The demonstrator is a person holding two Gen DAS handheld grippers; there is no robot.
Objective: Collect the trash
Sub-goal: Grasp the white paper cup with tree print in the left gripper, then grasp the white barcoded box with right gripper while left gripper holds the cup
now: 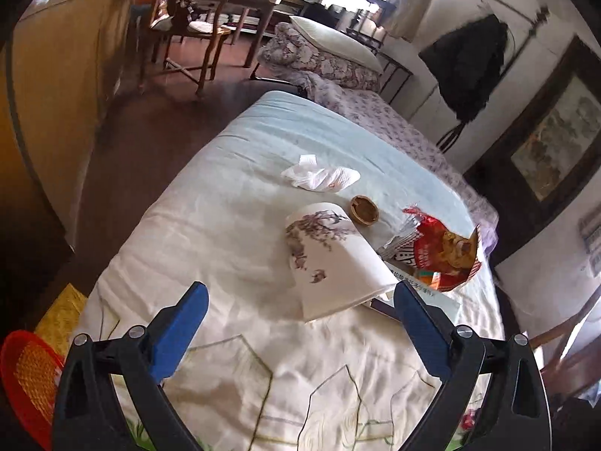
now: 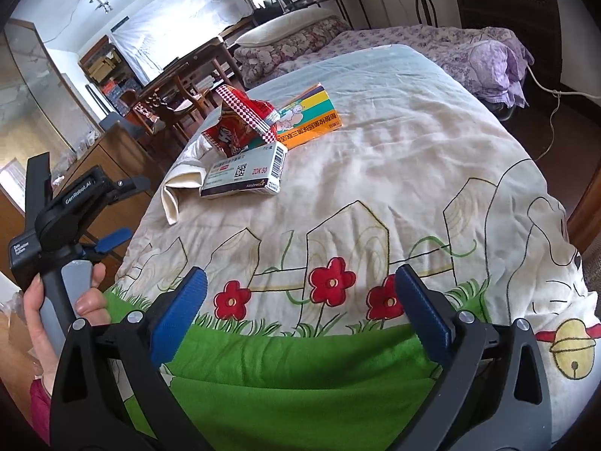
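Trash lies on a white quilted bed (image 1: 210, 233). A crumpled tissue (image 1: 319, 176) sits farthest away, with a small brown lid (image 1: 364, 208) to its right. Nearer me a pale paper cup (image 1: 330, 259) with a flower print lies on its side. A red snack bag (image 1: 443, 251) (image 2: 240, 124) rests on a white medicine box (image 2: 244, 173) beside an orange box (image 2: 308, 112). My left gripper (image 1: 300, 289) is open just short of the cup, holding nothing. My right gripper (image 2: 302, 274) is open over the quilt's flower pattern, well short of the boxes.
A red mesh basket (image 1: 30, 379) stands on the floor at the bed's near left corner. A hand (image 2: 90, 300) holds the left tool at the left edge. Beyond are a second bed (image 1: 368, 112) with a floral cover and a wooden chair (image 1: 195, 26).
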